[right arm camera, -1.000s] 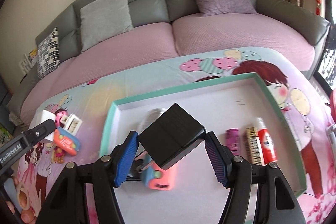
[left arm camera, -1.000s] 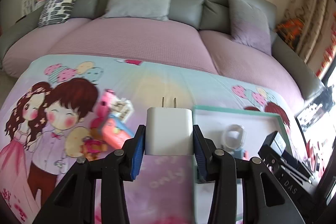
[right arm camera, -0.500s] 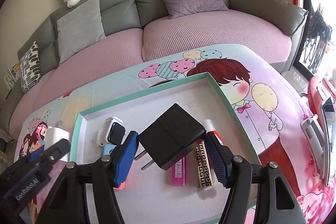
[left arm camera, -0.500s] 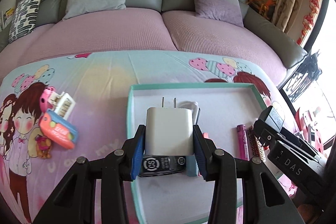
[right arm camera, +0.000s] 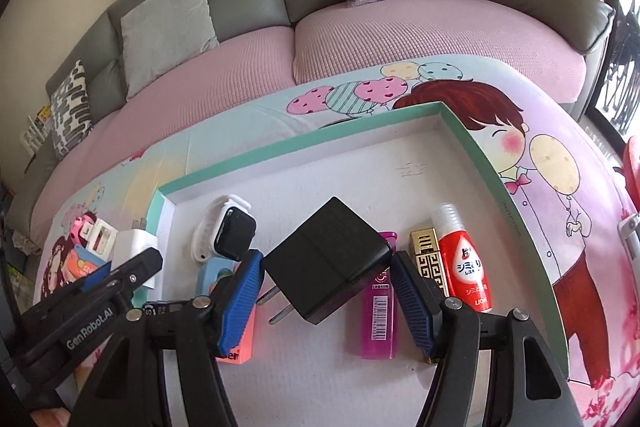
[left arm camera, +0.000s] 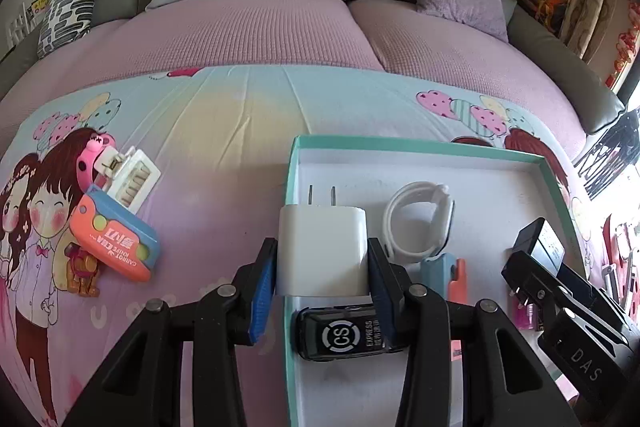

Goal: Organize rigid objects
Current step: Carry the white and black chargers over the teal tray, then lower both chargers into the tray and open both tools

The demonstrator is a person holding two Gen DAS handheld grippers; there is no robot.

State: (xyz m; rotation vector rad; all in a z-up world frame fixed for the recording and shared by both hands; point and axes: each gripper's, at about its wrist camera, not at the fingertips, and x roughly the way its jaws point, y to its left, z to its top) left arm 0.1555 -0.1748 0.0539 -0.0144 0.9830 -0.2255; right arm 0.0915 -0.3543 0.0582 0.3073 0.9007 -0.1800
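- Left gripper (left arm camera: 322, 281) clamped on white charger (left arm camera: 322, 251), prongs pointing away, poised over the left edge of the tray (left arm camera: 420, 147).
- Right gripper (right arm camera: 326, 297) clamped on black charger (right arm camera: 326, 261), held cornerwise above the tray floor, prongs toward the camera.
- Best set down in bare floor, clear of watch (left arm camera: 418, 223), black car (left arm camera: 344, 333), red bottle (right arm camera: 464, 267).
- Lower until resting flat before loosening either grip.
- Left charger to clear the tray wall first.

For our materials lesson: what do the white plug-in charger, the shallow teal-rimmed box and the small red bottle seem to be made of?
White plug-in charger: smooth matt plastic, probably; metal prongs. Shallow teal-rimmed box: likely cardboard, thin folded walls, dull white inside. Small red bottle: glossy plastic, it seems; translucent cap.
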